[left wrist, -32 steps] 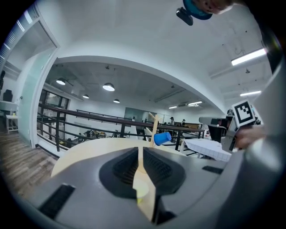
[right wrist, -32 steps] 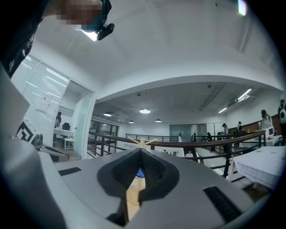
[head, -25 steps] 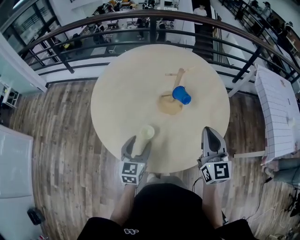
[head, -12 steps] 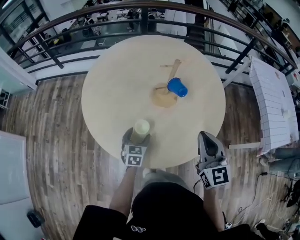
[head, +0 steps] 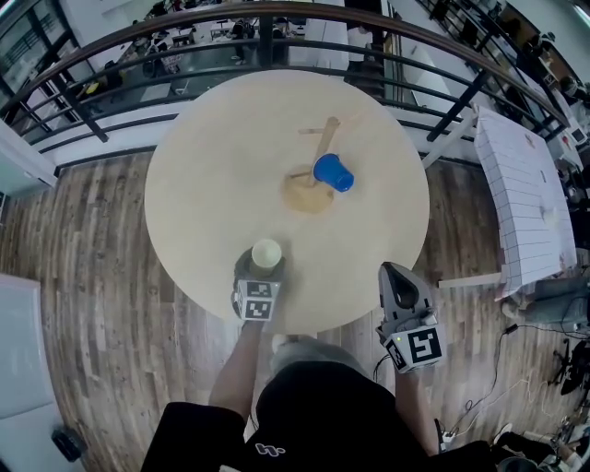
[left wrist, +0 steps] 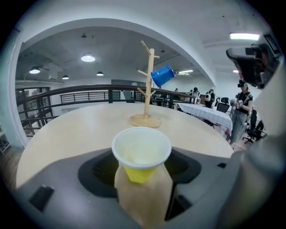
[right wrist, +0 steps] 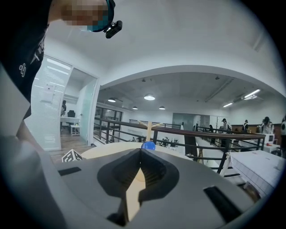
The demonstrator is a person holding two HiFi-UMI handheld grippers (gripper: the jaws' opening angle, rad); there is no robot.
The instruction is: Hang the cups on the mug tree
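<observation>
A yellow paper cup (head: 266, 253) stands upright on the round wooden table (head: 212, 166), near its front edge. My left gripper (head: 265, 269) reaches round it. In the left gripper view the cup (left wrist: 141, 154) sits between the jaws, which are closing, with table showing on both sides of its narrow base. The wooden mug tree (head: 310, 184) stands mid-table with a blue cup (head: 333, 172) hung on a peg; both also show ahead of the left gripper: tree (left wrist: 149, 85), blue cup (left wrist: 162, 75). My right gripper (head: 397, 271) is shut and empty at the table's front right edge.
A black curved railing (head: 277, 14) runs behind the table. A table with a white cloth (head: 530, 198) stands to the right. Wood floor (head: 83, 267) surrounds the table. A person (left wrist: 243, 112) stands off to the right in the left gripper view.
My left gripper has moved forward, so the yellow cup now stands between its jaws instead of just ahead of them. The right gripper stays shut by the table edge.
</observation>
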